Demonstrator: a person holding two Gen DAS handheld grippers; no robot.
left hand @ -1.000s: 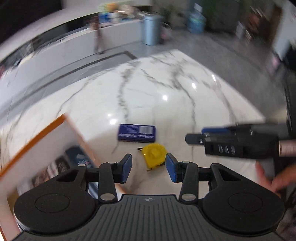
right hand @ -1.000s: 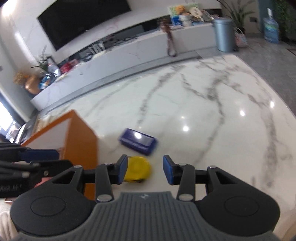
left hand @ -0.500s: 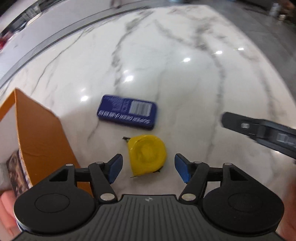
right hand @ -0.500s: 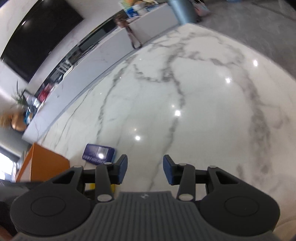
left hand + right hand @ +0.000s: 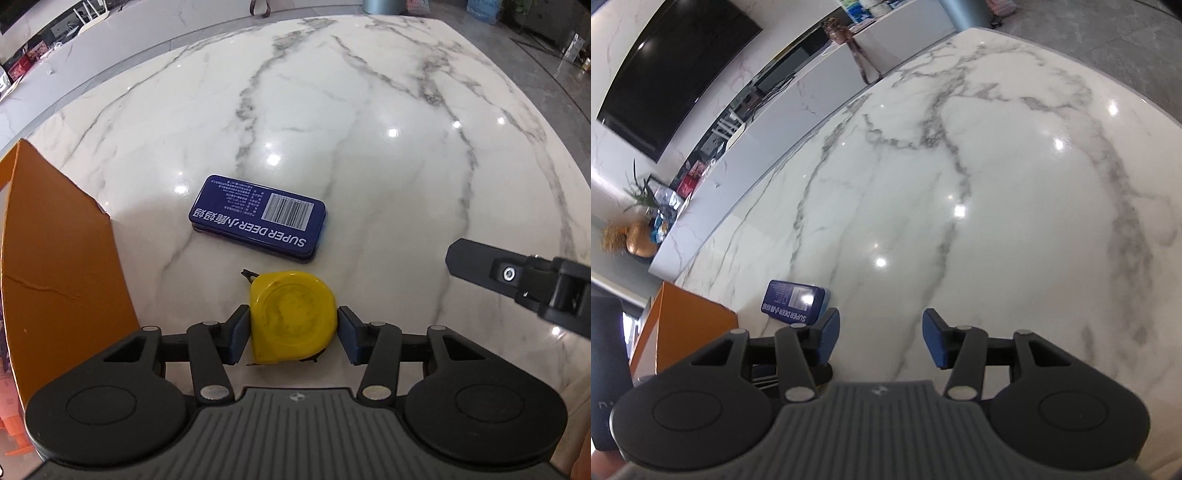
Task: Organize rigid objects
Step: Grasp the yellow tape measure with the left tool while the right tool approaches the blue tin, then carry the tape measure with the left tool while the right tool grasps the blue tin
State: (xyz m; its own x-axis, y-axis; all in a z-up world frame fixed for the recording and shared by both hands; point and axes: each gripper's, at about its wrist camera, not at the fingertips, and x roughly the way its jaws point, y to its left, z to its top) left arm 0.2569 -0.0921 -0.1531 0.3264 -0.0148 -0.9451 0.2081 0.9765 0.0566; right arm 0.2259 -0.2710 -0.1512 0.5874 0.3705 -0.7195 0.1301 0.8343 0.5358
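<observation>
A yellow tape measure (image 5: 291, 314) lies flat on the white marble table (image 5: 369, 129). My left gripper (image 5: 291, 326) points steeply down over it. Its jaws are closing and the blue pads (image 5: 238, 334) touch the case on both sides. Just beyond it lies a dark blue tin (image 5: 258, 221) with a barcode and white lettering, also seen in the right wrist view as the blue tin (image 5: 794, 302). My right gripper (image 5: 881, 332) hovers over bare marble to the right of the tin. Its jaws are opening with nothing between them. One black finger (image 5: 480, 262) of the right gripper shows at the right.
An orange cardboard box (image 5: 55, 277) stands at the table's left, close beside the tape measure; it shows as the orange box (image 5: 687, 332) in the right wrist view. Beyond the table's far edge run a long white counter (image 5: 812, 96) and a dark screen (image 5: 676, 66).
My left gripper dropped onto the tape measure, spread wide, then narrowed until its pads reached the case. My right gripper rolled, swung right off the tape measure and widened a little.
</observation>
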